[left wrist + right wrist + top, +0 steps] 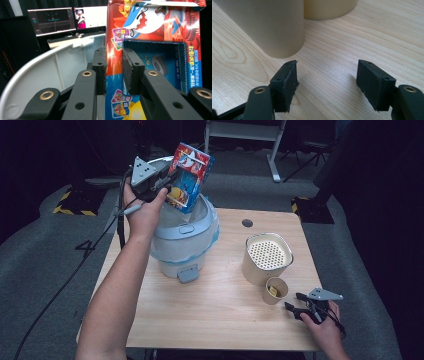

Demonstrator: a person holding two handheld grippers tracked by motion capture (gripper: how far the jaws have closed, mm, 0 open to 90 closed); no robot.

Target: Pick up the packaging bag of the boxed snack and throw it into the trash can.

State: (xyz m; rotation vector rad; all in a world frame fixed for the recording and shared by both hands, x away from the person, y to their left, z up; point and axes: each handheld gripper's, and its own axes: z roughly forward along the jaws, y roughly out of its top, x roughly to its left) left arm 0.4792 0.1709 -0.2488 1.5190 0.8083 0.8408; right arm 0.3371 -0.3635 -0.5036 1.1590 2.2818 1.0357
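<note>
The carton point(189, 176) is bright red and blue with a white-and-blue cartoon shark, yellow at its lower end and small printed cards point(120, 35) on its face. The bin point(184, 237) at the far left is pale grey-white with a light blue liner at its rim; the container point(266, 257) and small cup point(275, 291) at the near right are cream. The table point(215, 315) is light wood grain, the gripper jaws black

Colourful cardboard toy box point(189, 176) (shark picture on red, blue cut-out window, top flap open), tilted, pinched at one wall, held above the white bin's point(186, 240) open mouth.
</note>
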